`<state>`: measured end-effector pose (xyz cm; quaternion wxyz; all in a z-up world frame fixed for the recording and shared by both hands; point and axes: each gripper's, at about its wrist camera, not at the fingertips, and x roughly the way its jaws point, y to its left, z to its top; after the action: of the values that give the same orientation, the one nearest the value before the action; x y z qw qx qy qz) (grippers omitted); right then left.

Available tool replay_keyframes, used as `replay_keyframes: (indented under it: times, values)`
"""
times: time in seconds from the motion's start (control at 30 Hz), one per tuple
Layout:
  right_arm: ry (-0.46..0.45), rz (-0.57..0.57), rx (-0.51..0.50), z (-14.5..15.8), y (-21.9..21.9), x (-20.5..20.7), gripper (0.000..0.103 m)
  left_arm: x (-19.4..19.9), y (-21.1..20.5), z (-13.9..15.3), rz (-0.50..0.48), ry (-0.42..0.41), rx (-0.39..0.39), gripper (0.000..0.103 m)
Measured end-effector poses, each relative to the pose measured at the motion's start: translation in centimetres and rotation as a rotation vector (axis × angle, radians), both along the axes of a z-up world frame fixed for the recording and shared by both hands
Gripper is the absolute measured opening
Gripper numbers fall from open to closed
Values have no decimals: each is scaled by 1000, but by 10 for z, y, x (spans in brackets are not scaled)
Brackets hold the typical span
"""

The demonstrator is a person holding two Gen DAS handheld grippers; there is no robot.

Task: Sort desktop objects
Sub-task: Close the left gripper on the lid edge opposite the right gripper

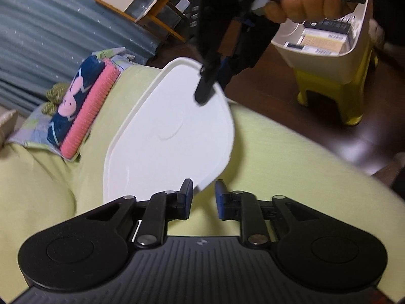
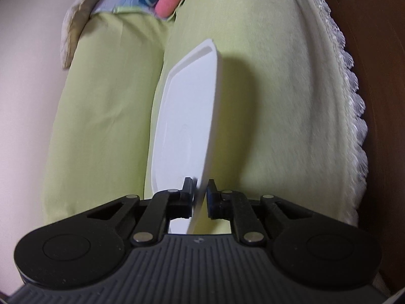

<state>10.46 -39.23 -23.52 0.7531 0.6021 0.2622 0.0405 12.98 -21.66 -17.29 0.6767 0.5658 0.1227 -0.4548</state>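
— What did my right claw have?

— It had the smooth white plastic lid, a flat rounded rectangle with a raised rim. I saw both fingers pinched onto one edge, the lid tilted on its side above the pale green cloth-covered surface. From the left wrist view, the same claw reached down from a person's hand and gripped the lid at its far rim.

— And the left claw?

— Its fingers stood partly apart with nothing between them, close to the lid's near edge; I couldn't tell if they touched it.

— Anything else?

— A pink ribbed foam strip lay on a patterned cushion, and a cream plastic bin holding boxes sat on a yellow stool. White lace trim edged the cloth.
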Motion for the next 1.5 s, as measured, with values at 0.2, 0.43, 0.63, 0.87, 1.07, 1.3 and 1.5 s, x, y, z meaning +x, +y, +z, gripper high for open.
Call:
replay_keyframes:
  times: [0.2, 0.43, 0.63, 0.87, 1.07, 1.3, 1.5]
  values:
    - [32, 89, -28, 0, 4, -49, 11, -11, 40, 20, 71, 93, -39, 28]
    - [63, 107, -82, -5, 6, -80, 13, 51, 66, 53, 322, 285, -219, 55]
    - [69, 92, -105, -9, 5, -80, 14, 133, 50, 58, 466, 503, -317, 64]
    - [63, 80, -95, -17, 4, -80, 15, 202, 29, 38, 505, 660, -288, 64]
    - [57, 55, -76, -20, 2, -80, 15, 217, 28, 34, 505, 734, -288, 56]
    - [65, -31, -67, -20, -4, -85, 16, 216, 26, 38, 511, 742, -266, 38]
    - [70, -122, -86, -21, -16, -85, 17, 210, 30, 40, 519, 743, -255, 32]
